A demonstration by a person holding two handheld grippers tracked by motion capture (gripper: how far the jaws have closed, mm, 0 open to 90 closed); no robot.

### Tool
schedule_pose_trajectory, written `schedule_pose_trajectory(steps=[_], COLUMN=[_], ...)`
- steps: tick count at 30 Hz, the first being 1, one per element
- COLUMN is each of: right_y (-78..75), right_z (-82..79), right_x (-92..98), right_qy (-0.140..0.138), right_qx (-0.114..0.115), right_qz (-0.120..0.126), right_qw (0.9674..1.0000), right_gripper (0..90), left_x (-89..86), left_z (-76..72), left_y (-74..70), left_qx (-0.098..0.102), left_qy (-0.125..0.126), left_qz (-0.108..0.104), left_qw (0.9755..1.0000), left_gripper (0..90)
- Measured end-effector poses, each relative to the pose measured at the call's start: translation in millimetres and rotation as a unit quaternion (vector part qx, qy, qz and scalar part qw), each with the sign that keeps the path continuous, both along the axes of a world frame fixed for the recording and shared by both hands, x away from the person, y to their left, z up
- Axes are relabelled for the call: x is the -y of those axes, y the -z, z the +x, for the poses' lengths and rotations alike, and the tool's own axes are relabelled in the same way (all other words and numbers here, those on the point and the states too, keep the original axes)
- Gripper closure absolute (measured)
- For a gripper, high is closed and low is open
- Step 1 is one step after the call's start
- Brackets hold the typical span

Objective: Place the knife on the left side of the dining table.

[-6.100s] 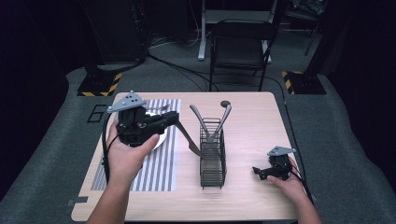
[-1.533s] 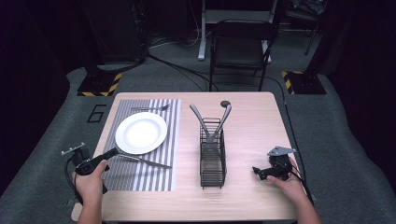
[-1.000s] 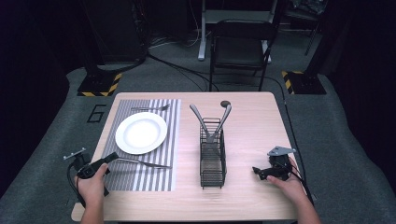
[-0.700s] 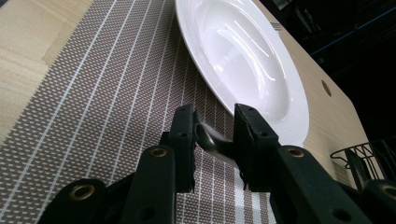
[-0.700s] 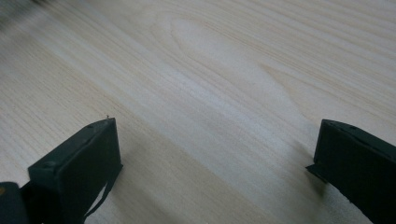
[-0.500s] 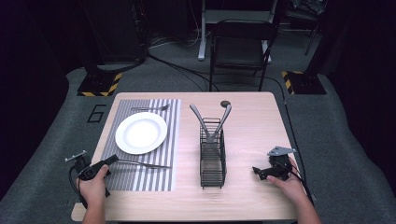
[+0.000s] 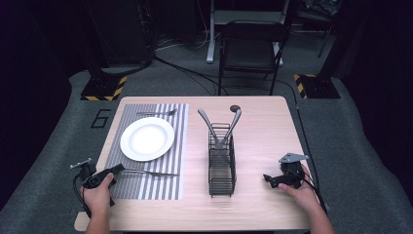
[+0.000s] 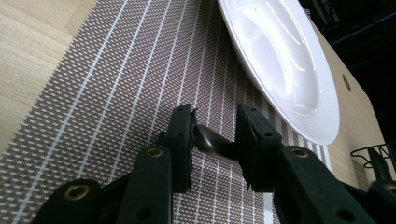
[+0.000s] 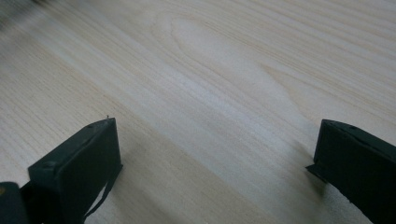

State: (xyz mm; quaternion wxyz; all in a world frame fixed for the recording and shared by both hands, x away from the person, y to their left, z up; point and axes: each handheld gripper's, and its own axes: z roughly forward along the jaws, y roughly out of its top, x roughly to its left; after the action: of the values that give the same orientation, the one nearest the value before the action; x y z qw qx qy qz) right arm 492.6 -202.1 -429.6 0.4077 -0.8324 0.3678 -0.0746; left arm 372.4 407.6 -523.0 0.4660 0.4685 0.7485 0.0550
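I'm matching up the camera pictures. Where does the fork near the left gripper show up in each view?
High view: the fork lies on the striped mat, below the plate, handle toward the left gripper.
Left gripper view: its handle end sits between the jaws.
Right gripper view: bare wooden table, no fork.
Shared landmark: the white plate.

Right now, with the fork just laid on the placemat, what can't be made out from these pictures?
- Fork, left gripper view: only the handle end between the jaws of the left gripper; the right jaw hides the rest.
- Whether the pads press that handle: jaws have just been opening, contact unclear.
- Utensils in the wire caddy, high view: working ends hidden by the wires.
- Second utensil beyond the plate: too small to identify.
- Right gripper: jaws open over bare table.
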Motion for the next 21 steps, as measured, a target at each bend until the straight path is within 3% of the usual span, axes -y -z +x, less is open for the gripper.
schedule_pose_trajectory(steps=[10, 21], right_y=[0.0, 0.0], right_z=[0.0, 0.1], right_x=[0.0, -0.1], right_qy=[0.0, 0.0], right_qx=[0.0, 0.0], right_qz=[0.0, 0.0], right_qw=[1.0, 1.0], right_gripper=[0.0, 0.0], left_x=[-0.7, -3.5], left_z=[0.8, 0.0], left_y=[2.0, 2.4], left_qx=[-0.014, -0.013], left_qy=[-0.002, -0.008], left_qz=[0.015, 0.018], left_qw=[0.9998, 0.9997], left_gripper=[66.8, 66.5])
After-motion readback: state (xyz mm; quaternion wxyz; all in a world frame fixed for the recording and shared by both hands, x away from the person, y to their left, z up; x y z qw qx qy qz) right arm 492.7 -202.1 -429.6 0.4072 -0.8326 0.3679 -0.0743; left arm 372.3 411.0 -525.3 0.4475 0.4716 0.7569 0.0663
